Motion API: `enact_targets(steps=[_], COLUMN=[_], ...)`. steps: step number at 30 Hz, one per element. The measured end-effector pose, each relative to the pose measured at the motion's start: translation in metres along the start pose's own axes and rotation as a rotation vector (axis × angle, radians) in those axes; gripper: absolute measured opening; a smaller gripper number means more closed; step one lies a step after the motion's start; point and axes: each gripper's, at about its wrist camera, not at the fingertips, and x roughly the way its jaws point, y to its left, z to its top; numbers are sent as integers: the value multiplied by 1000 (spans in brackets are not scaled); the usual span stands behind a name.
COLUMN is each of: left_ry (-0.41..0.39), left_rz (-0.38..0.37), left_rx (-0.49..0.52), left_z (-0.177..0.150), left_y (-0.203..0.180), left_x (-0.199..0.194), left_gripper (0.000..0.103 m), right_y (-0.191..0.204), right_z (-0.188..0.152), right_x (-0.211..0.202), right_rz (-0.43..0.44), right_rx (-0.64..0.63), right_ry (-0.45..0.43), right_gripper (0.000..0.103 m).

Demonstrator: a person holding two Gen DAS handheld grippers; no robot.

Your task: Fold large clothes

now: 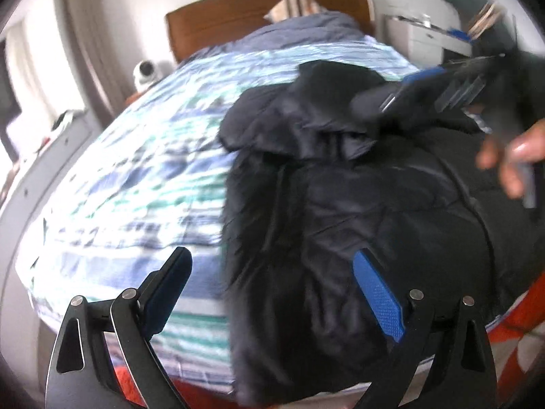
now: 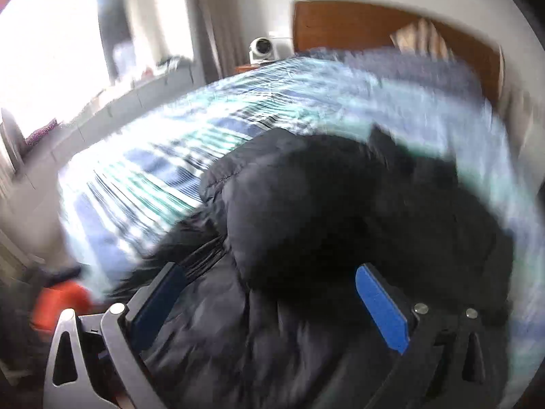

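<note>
A large black padded jacket (image 1: pixel 357 204) with a fur-trimmed hood lies crumpled on the striped bed cover (image 1: pixel 136 170). My left gripper (image 1: pixel 272 272) is open and empty, hovering above the jacket's near left edge. My right gripper (image 1: pixel 408 92) shows in the left wrist view at the upper right, over the far part of the jacket, held by a hand (image 1: pixel 511 156). In the right wrist view my right gripper (image 2: pixel 269 289) is open and empty above the jacket (image 2: pixel 323 221), with a bulging fold between and beyond the fingers. That view is blurred.
The bed has a wooden headboard (image 1: pixel 265 10), a striped pillow (image 1: pixel 296 6) and a blue duvet (image 1: pixel 299 30) at its far end. A white camera (image 1: pixel 146 71) stands on the nightstand at left. A white cabinet (image 1: pixel 429 37) is at right. Red cloth (image 1: pixel 517 323) lies by the bed's near edge.
</note>
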Motion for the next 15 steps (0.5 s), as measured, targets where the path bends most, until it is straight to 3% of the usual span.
enact_targets(steps=[3, 6, 7, 9, 11, 15], left_ry=[3, -1, 1, 8, 17, 21], left_rz=[17, 14, 11, 11, 9, -18], left_rx=[-25, -43, -50, -58, -67, -79], left_z=[-8, -8, -9, -13, -14, -14], left_y=[10, 18, 19, 21, 22, 21], left_x=[-2, -3, -4, -3, 2, 6], left_gripper=[96, 97, 97, 96, 96, 96], right_y=[33, 24, 13, -18, -66, -153], right_z=[13, 19, 20, 22, 14, -39], right_x=[37, 61, 61, 52, 25, -22], right_rz=[-184, -212, -177, -110, -34, 123], right_rx=[-208, -218, -184, -53, 176, 622], right_ry=[13, 22, 14, 3, -43, -118], right_gripper=[103, 101, 79, 30, 22, 20])
